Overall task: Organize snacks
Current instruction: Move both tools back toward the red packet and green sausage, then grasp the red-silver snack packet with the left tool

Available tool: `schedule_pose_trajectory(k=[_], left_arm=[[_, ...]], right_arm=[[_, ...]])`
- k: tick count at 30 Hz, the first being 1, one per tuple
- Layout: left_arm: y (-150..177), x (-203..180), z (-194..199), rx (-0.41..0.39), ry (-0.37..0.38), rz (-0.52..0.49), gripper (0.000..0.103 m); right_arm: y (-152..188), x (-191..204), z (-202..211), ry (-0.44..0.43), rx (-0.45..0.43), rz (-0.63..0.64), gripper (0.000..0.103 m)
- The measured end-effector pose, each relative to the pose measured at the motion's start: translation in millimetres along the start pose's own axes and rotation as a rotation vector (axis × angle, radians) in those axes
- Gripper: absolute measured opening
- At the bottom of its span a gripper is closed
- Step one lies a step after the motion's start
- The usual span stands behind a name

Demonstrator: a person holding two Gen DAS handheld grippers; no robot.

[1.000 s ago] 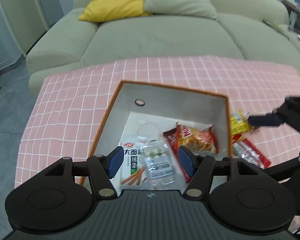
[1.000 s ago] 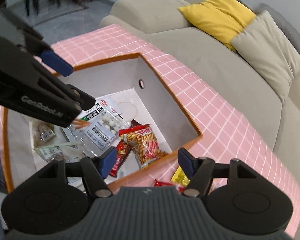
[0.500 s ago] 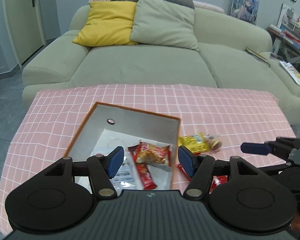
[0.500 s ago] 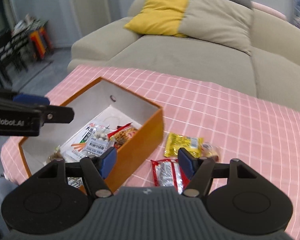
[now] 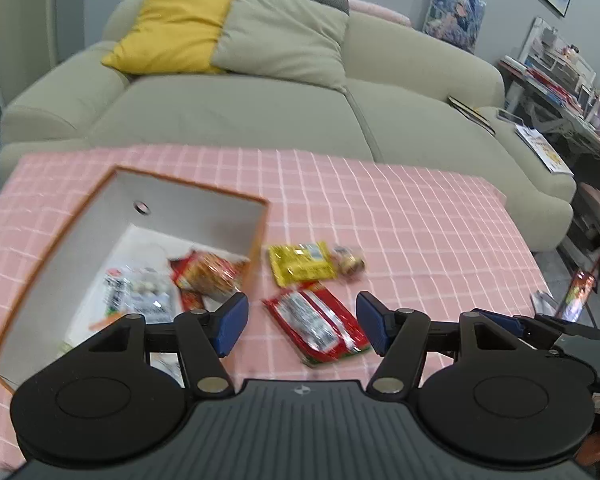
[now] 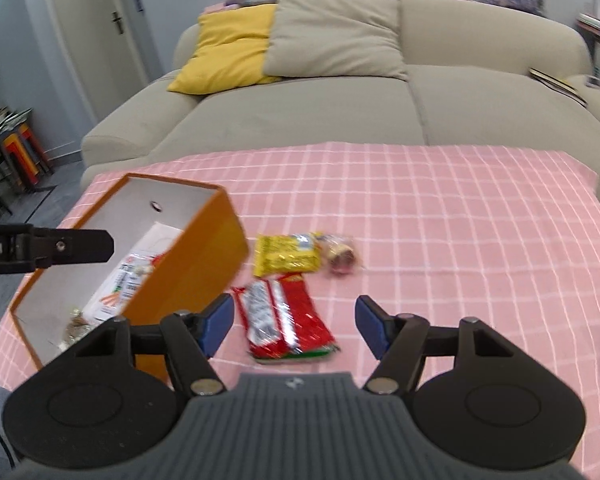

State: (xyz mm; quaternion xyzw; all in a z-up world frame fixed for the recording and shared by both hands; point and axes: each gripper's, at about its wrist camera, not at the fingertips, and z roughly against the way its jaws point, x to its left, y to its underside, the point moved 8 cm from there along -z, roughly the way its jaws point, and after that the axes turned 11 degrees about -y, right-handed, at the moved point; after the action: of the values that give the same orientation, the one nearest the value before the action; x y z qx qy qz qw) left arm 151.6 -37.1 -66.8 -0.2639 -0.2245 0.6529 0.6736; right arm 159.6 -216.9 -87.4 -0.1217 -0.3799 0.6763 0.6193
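Snacks (image 5: 316, 322) beside orange box (image 5: 258, 226) (both jaws apart, empty)

Left wrist view: above the table, angled down past its own left gripper (image 5: 302, 322) toward the sofa (image 5: 260, 112). Right wrist view: similar height and heading, behind the right gripper (image 6: 294, 326). Shared ahead of both: orange box (image 5: 260, 224), red packet (image 6: 282, 324), yellow packet (image 5: 300, 264).
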Motion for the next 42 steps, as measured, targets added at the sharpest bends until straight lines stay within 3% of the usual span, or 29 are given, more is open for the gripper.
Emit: schedule_pose_trajectory(k=[8, 19, 24, 26, 28, 33, 37, 42], left_arm=[[35.1, -28.2, -23.2, 0.076, 0.036, -0.021, 0.068], [45.4, -36.0, -63.0, 0.182, 0.024, 0.01, 0.066], [44.1, -45.5, -85.7, 0.218, 0.013, 0.022, 0.072], [42.7, -48.4, -94.4, 0.225, 0.01, 0.046, 0.078], [40.3, -51.5, -104.7, 0.231, -0.005, 0.071, 0.081], [37.7, -58.2, -134.8, 0.258, -0.065, 0.102, 0.083], [37.7, -62.8, -154.2, 0.306, -0.071, 0.097, 0.087], [39.1, -59.7, -173.2, 0.365, -0.118, 0.104, 0.087]], right_arm=[[37.5, -35.9, 0.6, 0.064, 0.034, -0.028, 0.058], [44.0, -38.5, -34.1, 0.027, 0.101, 0.067, 0.055], [39.4, -45.1, -56.9, 0.053, 0.124, 0.09, 0.054], [35.2, -50.7, -66.8, 0.059, 0.131, 0.082, 0.047], [31.8, -56.7, -76.1, 0.061, 0.14, 0.069, 0.047], [22.8, -65.4, -98.6, 0.055, 0.153, 0.045, 0.046], [22.1, -68.7, -113.7, 0.053, 0.172, 0.044, 0.044], [26.6, -66.3, -124.3, 0.005, 0.199, 0.035, 0.044]])
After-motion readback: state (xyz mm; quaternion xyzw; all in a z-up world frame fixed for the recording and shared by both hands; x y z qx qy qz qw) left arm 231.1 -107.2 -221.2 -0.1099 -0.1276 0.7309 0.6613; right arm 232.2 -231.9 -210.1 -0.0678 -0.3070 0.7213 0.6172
